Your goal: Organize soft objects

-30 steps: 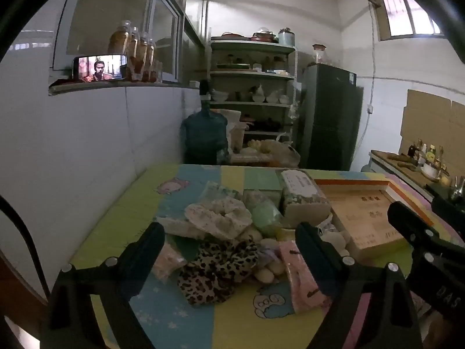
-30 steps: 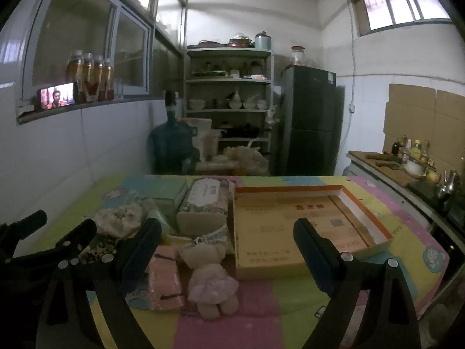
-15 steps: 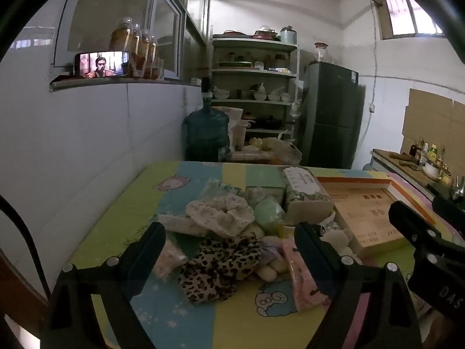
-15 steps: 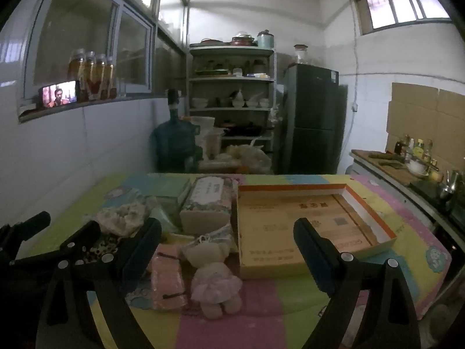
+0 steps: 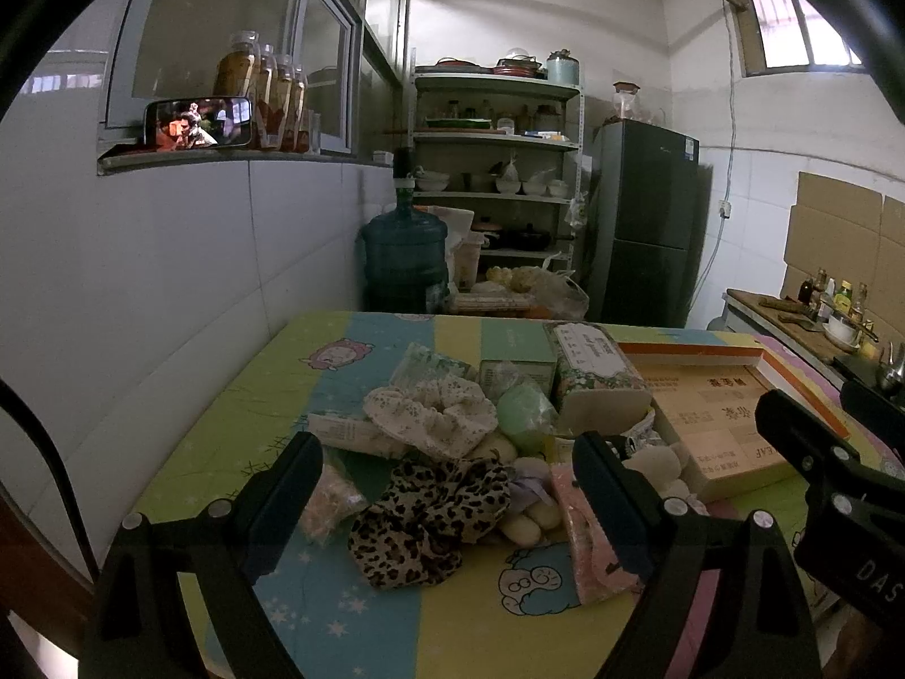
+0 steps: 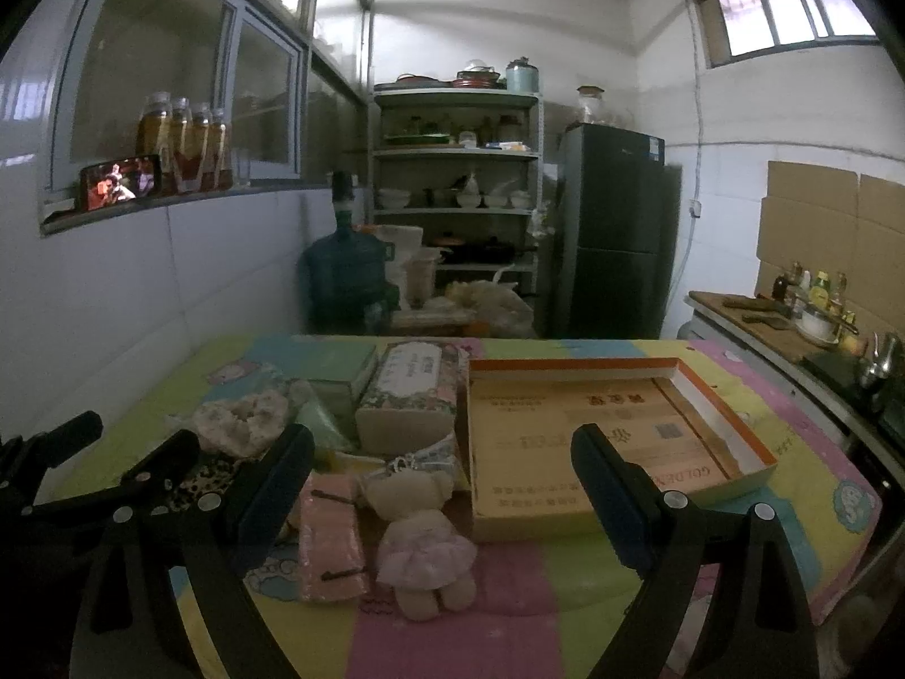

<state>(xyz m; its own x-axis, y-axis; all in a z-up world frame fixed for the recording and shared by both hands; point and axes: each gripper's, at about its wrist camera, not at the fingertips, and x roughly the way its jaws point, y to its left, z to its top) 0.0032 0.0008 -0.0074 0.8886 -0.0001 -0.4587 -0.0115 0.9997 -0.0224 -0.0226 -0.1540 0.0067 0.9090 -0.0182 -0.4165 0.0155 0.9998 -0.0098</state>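
— Left gripper (image 5: 447,486)?
— Spread wide, gripping nothing, hovering above the leopard-print scrunchie (image 5: 430,515) at the near edge of the pile.
— Right gripper (image 6: 441,486)?
— Also spread wide and empty, raised over the teddy bear in a pink dress (image 6: 421,537), lying face up on the colourful table mat (image 6: 509,622).
— Rest of the pile?
— Cream floral scrunchie (image 5: 430,413) just behind the leopard one; green soft ball (image 5: 523,410) beside it; pink tissue pack (image 6: 331,537) touching the bear's left side; floral tissue pack (image 6: 413,390) further back, against a mint-green box (image 6: 334,365).
— Container?
— Shallow cardboard box lid with orange rim (image 6: 735,441), just right of the bear, nothing soft inside.
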